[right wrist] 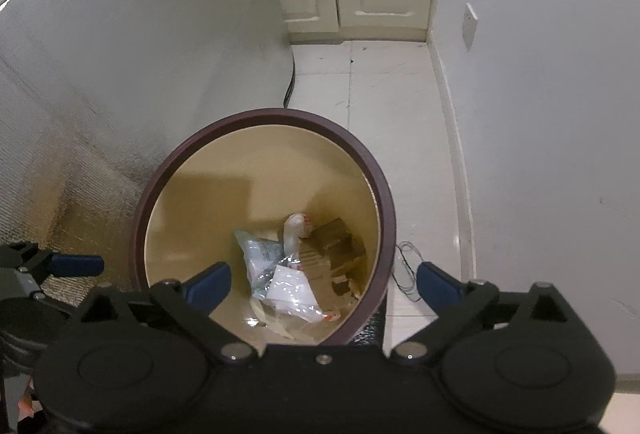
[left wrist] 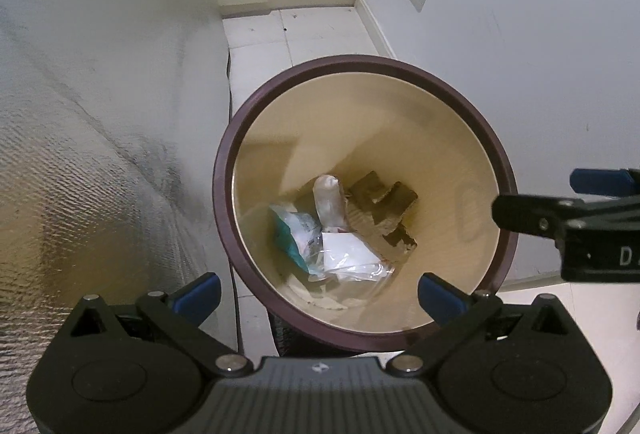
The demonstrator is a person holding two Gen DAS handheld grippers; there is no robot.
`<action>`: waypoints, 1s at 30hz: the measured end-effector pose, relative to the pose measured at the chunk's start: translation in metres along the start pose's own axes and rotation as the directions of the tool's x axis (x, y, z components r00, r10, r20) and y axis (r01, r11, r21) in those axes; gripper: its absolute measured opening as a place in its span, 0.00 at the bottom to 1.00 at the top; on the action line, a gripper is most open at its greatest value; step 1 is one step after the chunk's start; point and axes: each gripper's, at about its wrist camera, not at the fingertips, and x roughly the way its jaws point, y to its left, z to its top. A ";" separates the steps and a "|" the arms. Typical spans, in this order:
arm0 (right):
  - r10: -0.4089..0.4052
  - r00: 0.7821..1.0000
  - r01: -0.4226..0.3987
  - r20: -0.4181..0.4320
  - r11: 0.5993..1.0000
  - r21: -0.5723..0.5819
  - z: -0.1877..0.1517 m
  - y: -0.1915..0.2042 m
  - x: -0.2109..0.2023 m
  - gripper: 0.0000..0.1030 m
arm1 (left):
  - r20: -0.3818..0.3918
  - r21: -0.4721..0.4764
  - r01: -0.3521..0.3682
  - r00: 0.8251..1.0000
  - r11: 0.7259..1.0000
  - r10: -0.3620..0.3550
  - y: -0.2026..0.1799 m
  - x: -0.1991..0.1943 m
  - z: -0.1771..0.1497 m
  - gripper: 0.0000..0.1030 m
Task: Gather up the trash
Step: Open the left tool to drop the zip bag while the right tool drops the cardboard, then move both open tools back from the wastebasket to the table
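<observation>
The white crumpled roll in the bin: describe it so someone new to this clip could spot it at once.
Find the round trash bin with the dark maroon rim and beige inside, standing on the tiled floor. At its bottom, the white crumpled roll stands between a teal-edged plastic bag and brown cardboard pieces. It alone is tubular and plain white.

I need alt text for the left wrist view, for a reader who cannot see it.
The open, empty left gripper hovers over a round trash bin with a dark rim, holding plastic wrappers, a white roll and cardboard pieces. The right gripper enters from the right.
</observation>
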 end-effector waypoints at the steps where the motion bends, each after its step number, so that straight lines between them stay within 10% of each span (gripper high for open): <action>1: -0.001 1.000 0.001 0.000 1.000 0.001 -0.002 -0.001 -0.001 0.98 | 0.004 -0.002 -0.003 1.000 1.000 0.003 0.000 -0.002 0.000 1.00; 30: -0.062 0.996 0.060 0.059 0.998 0.024 -0.056 0.001 -0.056 1.00 | 0.147 -0.044 -0.015 0.989 0.999 0.022 0.023 -0.070 -0.043 1.00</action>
